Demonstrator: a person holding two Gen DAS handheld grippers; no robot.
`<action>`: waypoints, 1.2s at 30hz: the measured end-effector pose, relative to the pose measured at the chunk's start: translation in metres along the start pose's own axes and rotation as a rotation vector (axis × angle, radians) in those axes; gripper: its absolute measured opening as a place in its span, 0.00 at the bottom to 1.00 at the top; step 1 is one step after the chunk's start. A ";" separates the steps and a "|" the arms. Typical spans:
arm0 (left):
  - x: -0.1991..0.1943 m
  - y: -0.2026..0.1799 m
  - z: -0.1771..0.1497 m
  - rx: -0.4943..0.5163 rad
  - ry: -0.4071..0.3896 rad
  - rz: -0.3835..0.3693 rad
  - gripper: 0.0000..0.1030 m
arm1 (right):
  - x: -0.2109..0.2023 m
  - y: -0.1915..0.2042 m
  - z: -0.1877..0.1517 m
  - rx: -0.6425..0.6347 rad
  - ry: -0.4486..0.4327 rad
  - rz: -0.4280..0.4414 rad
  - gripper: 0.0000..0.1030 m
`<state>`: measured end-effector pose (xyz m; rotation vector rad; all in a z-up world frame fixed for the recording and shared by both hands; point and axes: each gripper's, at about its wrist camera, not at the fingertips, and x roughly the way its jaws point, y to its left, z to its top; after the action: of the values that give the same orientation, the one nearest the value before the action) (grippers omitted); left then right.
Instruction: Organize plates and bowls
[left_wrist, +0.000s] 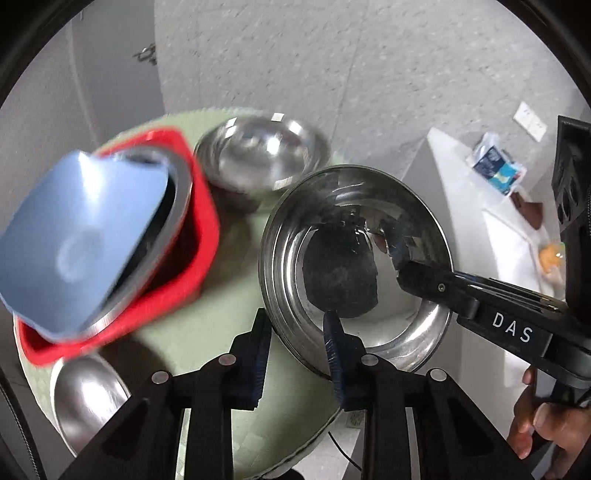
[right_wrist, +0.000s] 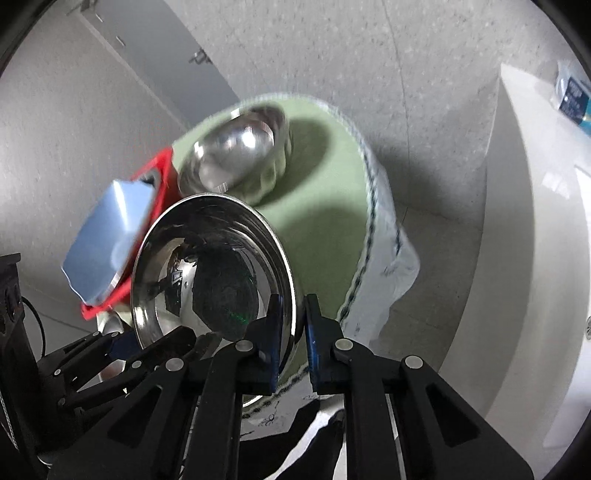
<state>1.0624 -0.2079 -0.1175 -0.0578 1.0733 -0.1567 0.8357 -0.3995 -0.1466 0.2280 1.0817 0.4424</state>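
I am gripping the steel plate (right_wrist: 214, 266) by its right rim in my right claw (right_wrist: 293, 332); left claw (left_wrist: 295, 354) is straddling its near rim, unclenched; the bowl (right_wrist: 236, 166) is lying ahead.

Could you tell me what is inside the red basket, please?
The red basket holds a steel plate leaning on edge and a blue plate in front. Anything beneath them is hidden.

Tub (left_wrist: 207, 236) on table (left_wrist: 229, 332) at left with plates (left_wrist: 81, 236) leaning in it, bowl (left_wrist: 258, 158) at far side, steel plate (left_wrist: 354, 258) near right, another bowl (left_wrist: 85, 398) near left
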 end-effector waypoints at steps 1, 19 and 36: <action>-0.005 -0.001 0.008 0.008 -0.018 -0.003 0.24 | -0.006 0.001 0.004 -0.001 -0.017 -0.002 0.11; 0.043 0.053 0.130 -0.023 0.022 -0.020 0.24 | 0.033 0.029 0.107 0.044 -0.067 -0.023 0.11; 0.108 0.056 0.162 -0.009 0.094 0.011 0.28 | 0.073 0.042 0.120 0.017 -0.040 -0.175 0.14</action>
<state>1.2612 -0.1743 -0.1412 -0.0531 1.1681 -0.1455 0.9610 -0.3246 -0.1337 0.1547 1.0570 0.2714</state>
